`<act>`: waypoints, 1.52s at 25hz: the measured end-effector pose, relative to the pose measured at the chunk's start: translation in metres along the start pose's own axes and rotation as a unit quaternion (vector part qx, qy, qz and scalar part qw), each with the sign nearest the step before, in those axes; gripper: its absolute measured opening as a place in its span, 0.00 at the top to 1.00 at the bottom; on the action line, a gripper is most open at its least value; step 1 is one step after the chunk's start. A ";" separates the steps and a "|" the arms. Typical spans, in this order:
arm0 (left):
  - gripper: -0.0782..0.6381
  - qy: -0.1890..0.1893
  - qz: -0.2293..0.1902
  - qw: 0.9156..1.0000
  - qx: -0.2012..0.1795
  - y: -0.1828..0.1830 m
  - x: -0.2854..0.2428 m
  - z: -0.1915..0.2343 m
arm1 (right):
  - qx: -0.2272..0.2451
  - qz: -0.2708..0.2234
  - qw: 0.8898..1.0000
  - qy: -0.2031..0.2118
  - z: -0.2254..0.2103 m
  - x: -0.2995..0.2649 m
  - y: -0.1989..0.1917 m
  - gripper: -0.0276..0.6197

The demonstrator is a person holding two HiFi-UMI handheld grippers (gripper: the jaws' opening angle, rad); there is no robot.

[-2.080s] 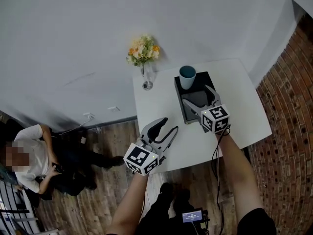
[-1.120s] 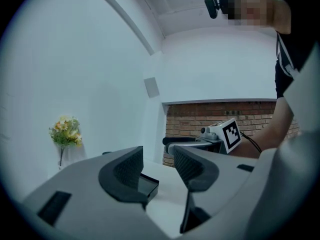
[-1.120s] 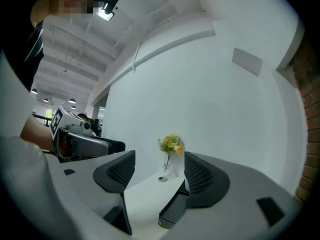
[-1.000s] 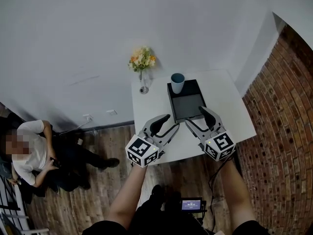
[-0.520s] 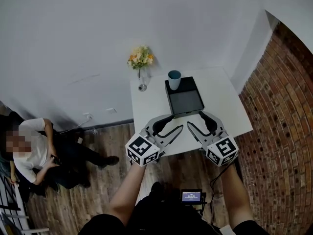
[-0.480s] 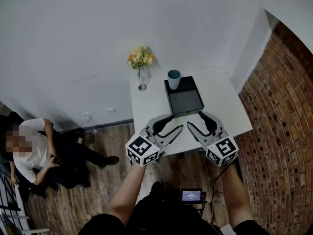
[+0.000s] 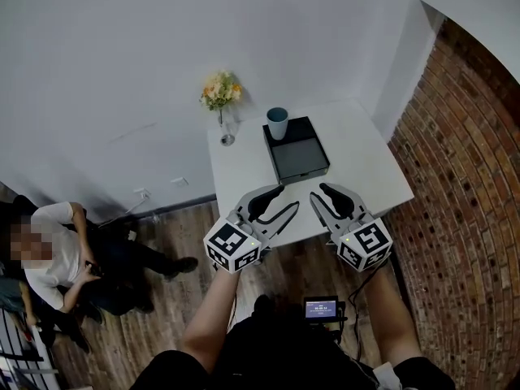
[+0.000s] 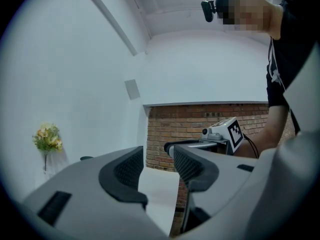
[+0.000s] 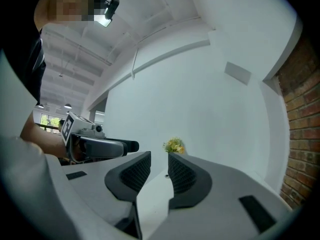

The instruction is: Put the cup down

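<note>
- Closest to cam, low in head view: small lit screen (image 7: 321,308) above the wood floor (image 7: 146,323).
- Next up, left tool (image 7: 275,203): held level, tips over near edge of table. Jaws apart w/ a clear gap, nothing betw. them, so it's empty.
- Just beside it, right tool (image 7: 318,197): also level, tips over the same near edge. Its jaws have just been closing. Only a narrow gap is left, pads not touching, nothing betw. them, so it's empty too.
- Each gripper view shows the other tool off to one side, pointing the same way.
- White table (image 7: 357,169): its near half is bare under the tool tips.
- Further back, abt mid-table: black tray (image 7: 299,154), well apart from both tools.
- On the tray's far-left corner: cup (image 7: 277,123), light blue, upright, mouth up. Neither tool touches it.
- Beyond, at table's far-left corner: glass vase w/ flowers (image 7: 220,94), near the cup but off the tray.
- Behind it all is a white wall (image 7: 162,39); a brick wall (image 7: 463,177) runs along the right.
- Far left, well away from table: a seated person (image 7: 49,254).
</note>
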State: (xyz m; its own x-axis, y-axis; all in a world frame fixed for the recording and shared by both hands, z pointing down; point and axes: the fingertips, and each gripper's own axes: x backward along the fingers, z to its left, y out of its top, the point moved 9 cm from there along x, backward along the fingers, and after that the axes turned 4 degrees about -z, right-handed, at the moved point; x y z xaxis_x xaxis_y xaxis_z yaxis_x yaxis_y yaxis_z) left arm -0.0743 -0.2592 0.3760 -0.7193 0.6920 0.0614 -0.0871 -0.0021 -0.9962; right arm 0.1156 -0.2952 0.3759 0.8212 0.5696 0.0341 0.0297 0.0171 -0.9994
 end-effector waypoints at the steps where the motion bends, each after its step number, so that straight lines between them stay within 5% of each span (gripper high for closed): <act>1: 0.63 -0.001 0.000 1.000 0.000 0.000 0.000 -0.001 | -0.001 -0.002 1.000 -0.004 0.000 0.001 0.001 0.80; 4: 0.63 -0.003 0.001 1.000 -0.001 -0.001 -0.001 -0.004 | -0.002 -0.007 1.000 -0.013 -0.002 0.003 0.004 0.89; 10: 0.63 -0.006 0.001 1.000 0.002 -0.004 -0.001 -0.009 | -0.003 -0.005 1.000 -0.013 -0.001 0.007 0.003 0.94; 38: 0.63 0.006 0.006 1.000 0.006 -0.010 0.010 -0.016 | 0.004 0.006 1.000 -0.016 0.011 0.006 0.001 0.94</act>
State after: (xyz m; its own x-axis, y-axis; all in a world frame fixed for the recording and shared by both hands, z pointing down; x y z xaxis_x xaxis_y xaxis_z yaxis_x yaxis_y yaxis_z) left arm -0.0701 -0.2407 0.3853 -0.7126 0.6999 0.0491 -0.0878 -0.0194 -0.9960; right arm 0.1144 -0.2829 0.3749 0.8025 0.5962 0.0220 0.0156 0.0159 -0.9998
